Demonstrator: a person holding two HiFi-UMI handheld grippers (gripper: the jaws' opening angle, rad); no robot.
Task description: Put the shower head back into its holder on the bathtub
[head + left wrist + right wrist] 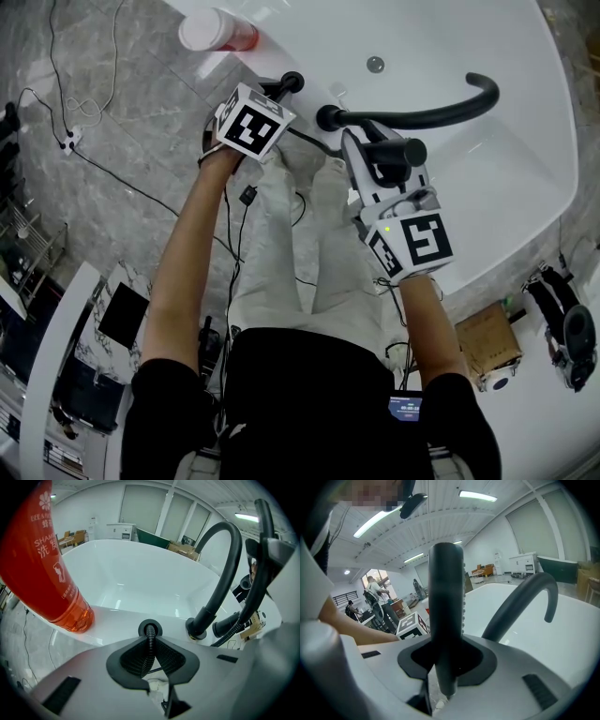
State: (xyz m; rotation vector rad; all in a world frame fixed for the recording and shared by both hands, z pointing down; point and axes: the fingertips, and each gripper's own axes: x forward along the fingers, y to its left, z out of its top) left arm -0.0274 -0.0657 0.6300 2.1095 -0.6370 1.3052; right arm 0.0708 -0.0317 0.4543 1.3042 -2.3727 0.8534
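Note:
The black shower head [401, 151] stands upright between the jaws of my right gripper [380, 157], which is shut on its handle [446, 616]. My left gripper [278, 97] is shut on the black ribbed hose [149, 649] just above the round black holder ring [150, 628] on the white tub rim [117, 618]. The hose runs down into that ring. In the head view the ring [292, 82] sits left of the curved black spout [441, 112], whose base is between the two grippers.
A red shampoo bottle [217, 33] stands on the rim left of the holder, close to the left gripper [151, 662]. The tub drain [375, 64] is beyond. Cables and a power strip [67, 141] lie on the floor at left; a cardboard box [487, 339] is at right.

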